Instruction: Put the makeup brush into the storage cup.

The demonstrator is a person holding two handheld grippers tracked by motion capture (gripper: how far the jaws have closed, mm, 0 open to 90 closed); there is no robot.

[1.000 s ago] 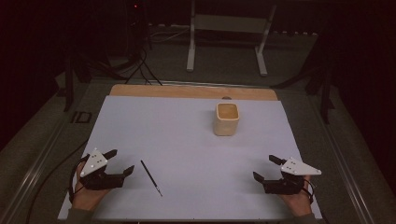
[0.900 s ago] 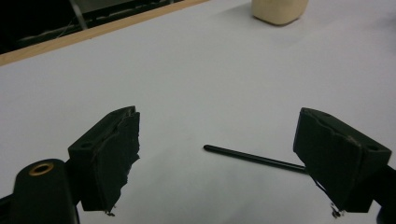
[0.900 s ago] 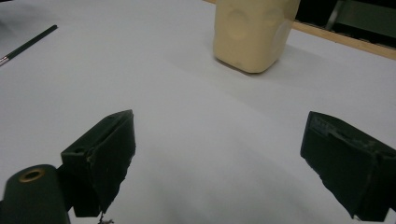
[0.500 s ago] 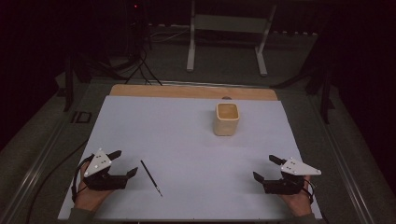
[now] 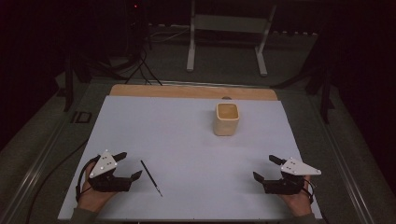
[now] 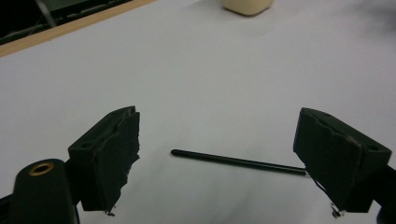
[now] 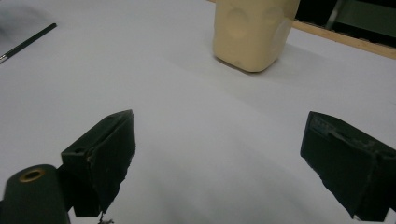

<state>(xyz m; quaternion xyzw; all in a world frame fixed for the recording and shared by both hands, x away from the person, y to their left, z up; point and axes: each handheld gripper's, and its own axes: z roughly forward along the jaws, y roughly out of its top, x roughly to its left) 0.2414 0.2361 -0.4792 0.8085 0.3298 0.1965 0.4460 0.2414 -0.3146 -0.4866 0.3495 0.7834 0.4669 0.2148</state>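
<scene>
Where it lies flat, pencil (image 5: 152, 178) runs diagonally, far-left to near-right

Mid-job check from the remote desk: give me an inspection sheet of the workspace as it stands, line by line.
Surface: white sheet over a table with a wooden edge at the far side; flat, no spills seen.
Job's things: thin black pen lying flat beside the left tool, apart from it; cream cup upright farther back, right of centre.
Clutter: nothing seen.
Grippers: left tool open, jaws wide, pen lying ahead of them in the left gripper view; right tool open, nothing in it, near the front right edge.
Cables: black cable trailing off the left side of the table; more on the floor behind.
Surroundings: dark room, white stand frame beyond the table.
</scene>
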